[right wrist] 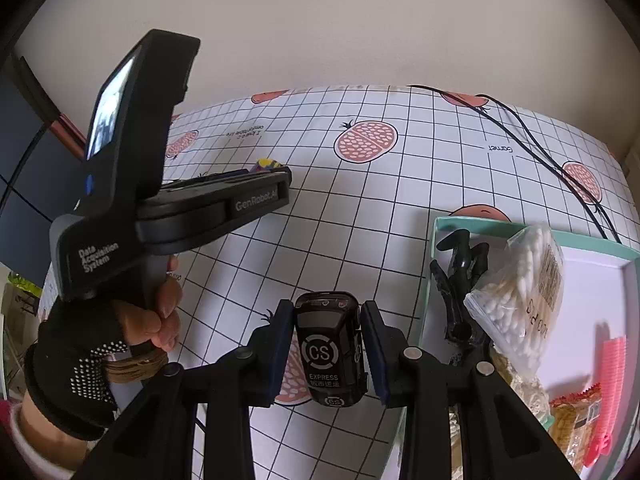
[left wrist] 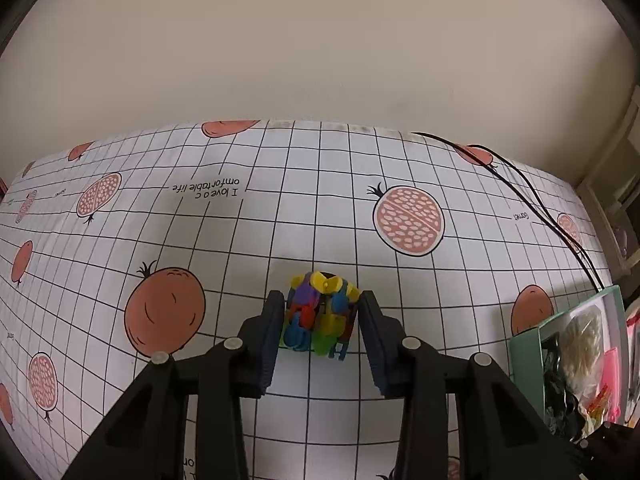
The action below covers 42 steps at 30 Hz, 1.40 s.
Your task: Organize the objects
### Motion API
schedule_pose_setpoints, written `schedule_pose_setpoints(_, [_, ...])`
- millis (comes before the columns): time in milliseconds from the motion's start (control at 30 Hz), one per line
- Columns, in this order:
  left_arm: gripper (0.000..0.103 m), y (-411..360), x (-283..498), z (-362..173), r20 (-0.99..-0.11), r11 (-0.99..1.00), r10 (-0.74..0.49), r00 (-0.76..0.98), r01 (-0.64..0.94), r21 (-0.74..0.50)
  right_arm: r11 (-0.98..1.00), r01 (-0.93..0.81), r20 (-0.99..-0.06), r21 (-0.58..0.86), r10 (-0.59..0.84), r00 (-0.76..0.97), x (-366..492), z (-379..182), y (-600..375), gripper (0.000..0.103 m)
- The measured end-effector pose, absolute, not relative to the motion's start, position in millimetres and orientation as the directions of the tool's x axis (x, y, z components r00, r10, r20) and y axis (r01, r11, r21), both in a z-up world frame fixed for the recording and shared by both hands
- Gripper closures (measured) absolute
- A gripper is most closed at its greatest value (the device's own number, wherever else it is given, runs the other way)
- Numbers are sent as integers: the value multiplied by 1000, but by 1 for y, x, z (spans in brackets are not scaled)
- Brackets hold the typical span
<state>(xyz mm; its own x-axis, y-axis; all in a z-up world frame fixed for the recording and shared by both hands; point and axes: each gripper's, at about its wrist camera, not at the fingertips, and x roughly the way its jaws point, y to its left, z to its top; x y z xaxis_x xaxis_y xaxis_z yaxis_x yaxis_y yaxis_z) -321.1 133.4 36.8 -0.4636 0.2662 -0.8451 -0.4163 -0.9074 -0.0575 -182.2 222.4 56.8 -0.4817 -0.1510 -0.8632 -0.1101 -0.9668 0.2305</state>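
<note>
Multicoloured toy sits on the counter between the left claw pads, which flank it closely; contact is unclear. Right claw clamps a black toy car nose-forward, probably bound for the green box just beside it.

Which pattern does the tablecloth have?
Black grid on white with pomegranates, on the tablecloth; clearest in the left wrist view.

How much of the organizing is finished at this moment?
Done: the box already holds a cotton swab bag, a black clip and snack packets. In hand: the right hand-held gripper grips a black toy truck; the left hand-held gripper is around a colourful block toy. Left: both still go into the box.
</note>
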Motion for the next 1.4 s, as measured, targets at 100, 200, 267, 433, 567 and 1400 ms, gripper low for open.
schedule_pose_setpoints(100, [64, 129, -318, 38, -848, -912, 264, -459, -405, -65, -967, -115, -864, 228, -147, -481, -180, 58, 224, 67])
schedule_pose_setpoints(200, [64, 120, -311, 40, -848, -921, 272, -455, -378, -92, -968, -119, -866, 219, -136, -480, -176, 61, 225, 67])
schedule_pose_setpoints(267, [64, 116, -305, 43, -844, -923, 279, -457, -371, -104, -970, -122, -869, 211, -129, -478, -173, 64, 224, 67])
schedule_pose_setpoints(433, [64, 105, -281, 57, -832, -921, 304, -465, -366, -132, -972, -130, -873, 198, -114, -473, -161, 75, 220, 66])
schedule_pose_setpoints(567, [64, 99, -257, 72, -817, -916, 321, -479, -377, -139, -973, -133, -872, 190, -105, -478, -150, 87, 216, 66])
schedule_pose_setpoints(1400, [64, 89, -120, 107, -795, -876, 416, -442, -430, -219, -969, -202, -876, 142, -28, -482, -38, 125, 219, 66])
